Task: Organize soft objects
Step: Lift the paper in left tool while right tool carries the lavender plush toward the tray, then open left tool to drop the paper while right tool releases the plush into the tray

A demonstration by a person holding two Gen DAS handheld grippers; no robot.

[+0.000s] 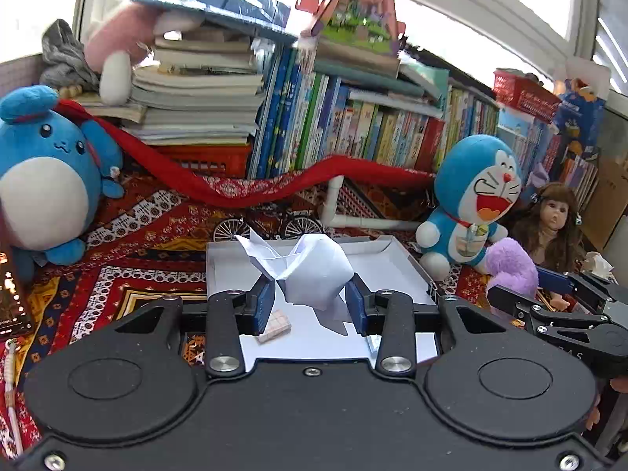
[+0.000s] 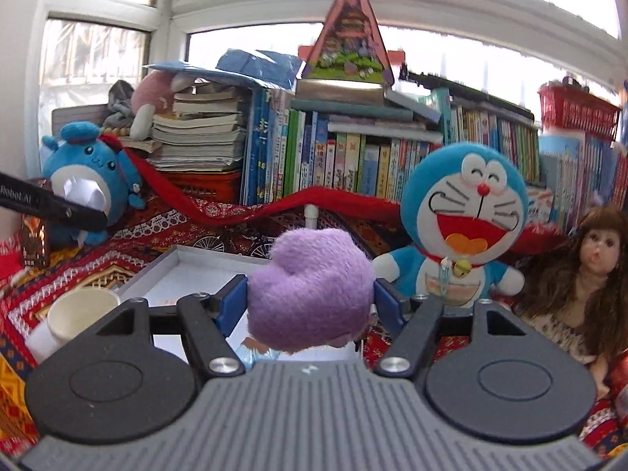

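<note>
Left wrist view: I see the big blue plush [image 1: 47, 172] sitting far to my left on the patterned cloth [image 1: 129, 271]. In the middle, my left hand-held gripper [image 1: 310, 296] squeezes a crumpled white paper ball [image 1: 314, 271] between its blue pads, and holds it up over the shallow white tray [image 1: 412, 271]. A small tan block [image 1: 274, 326] lies on the tray floor, just under the left pad. To the right of the tray stands the blue cat plush [image 1: 471, 204], and next to it sits the doll [image 1: 549, 223].

My right hand-held gripper [image 2: 312, 300] is closed on a fluffy purple toy [image 2: 310, 290], and it hangs near the right edge of the tray. A white cup [image 2: 74, 320] lies tipped over to the left of the tray.

I think I am in the carrying step, with a soft thing in each hand. Next I should lower each one into the tray, clear of the block, then open up slowly.
</note>
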